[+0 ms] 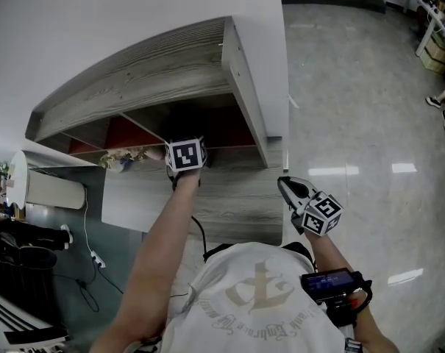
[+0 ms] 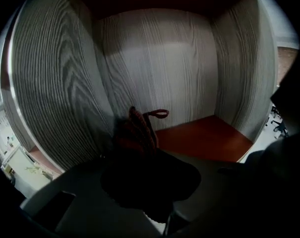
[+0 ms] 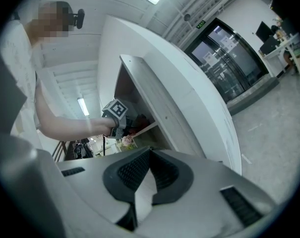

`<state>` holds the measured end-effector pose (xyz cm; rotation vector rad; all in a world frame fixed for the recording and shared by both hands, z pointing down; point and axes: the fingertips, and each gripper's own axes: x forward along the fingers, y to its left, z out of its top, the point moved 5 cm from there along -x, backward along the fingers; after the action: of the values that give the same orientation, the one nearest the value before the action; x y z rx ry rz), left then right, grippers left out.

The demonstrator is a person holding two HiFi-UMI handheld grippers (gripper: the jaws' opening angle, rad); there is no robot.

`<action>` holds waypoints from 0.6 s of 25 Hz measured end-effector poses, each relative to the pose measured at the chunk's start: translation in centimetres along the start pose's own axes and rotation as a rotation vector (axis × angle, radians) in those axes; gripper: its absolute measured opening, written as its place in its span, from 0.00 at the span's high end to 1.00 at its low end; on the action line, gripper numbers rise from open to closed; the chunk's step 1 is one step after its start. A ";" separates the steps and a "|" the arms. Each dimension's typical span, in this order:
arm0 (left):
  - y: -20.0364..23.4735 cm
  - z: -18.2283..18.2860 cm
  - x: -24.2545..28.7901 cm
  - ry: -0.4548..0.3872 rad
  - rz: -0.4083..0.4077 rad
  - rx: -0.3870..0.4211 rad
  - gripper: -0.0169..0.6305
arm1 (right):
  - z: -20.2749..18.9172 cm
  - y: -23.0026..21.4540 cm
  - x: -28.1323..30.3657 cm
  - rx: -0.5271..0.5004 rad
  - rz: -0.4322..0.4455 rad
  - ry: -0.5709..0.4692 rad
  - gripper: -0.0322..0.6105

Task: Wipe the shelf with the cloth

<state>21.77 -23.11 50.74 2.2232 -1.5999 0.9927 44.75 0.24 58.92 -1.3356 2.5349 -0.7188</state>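
Wiping step, I'd say: L gripper (image 2: 149, 180) clamps cloth (image 2: 139, 128) inside shelf (image 2: 159, 68); R gripper (image 3: 149, 155) closed, empty, 4 o'clock. Next: press down, sweep.

Cloth (image 2: 140, 128) and left gripper (image 2: 142, 157) inside the shelf (image 1: 156, 72) compartment (right gripper (image 1: 290, 190) outside, rightward)

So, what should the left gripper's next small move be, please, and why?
Probably press the cloth down onto the red shelf floor and sweep right: the left gripper clamps the cloth inside the compartment, near the left wall, with bare floor to its right.
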 end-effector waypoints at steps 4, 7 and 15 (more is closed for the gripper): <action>-0.1 -0.1 0.6 -0.007 -0.009 -0.025 0.87 | -0.2 -0.2 0.0 0.004 -0.003 0.000 0.94; -0.6 0.5 0.4 -0.013 -0.033 -0.032 0.87 | -0.3 -0.4 0.1 0.003 -0.002 0.008 0.94; -4.3 1.7 0.6 -0.003 -0.172 -0.006 0.87 | -0.6 -0.9 0.3 0.005 0.005 0.026 0.94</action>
<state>26.46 -22.85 50.76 2.3123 -1.3829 0.9364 45.01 -0.21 59.94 -1.3266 2.5533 -0.7460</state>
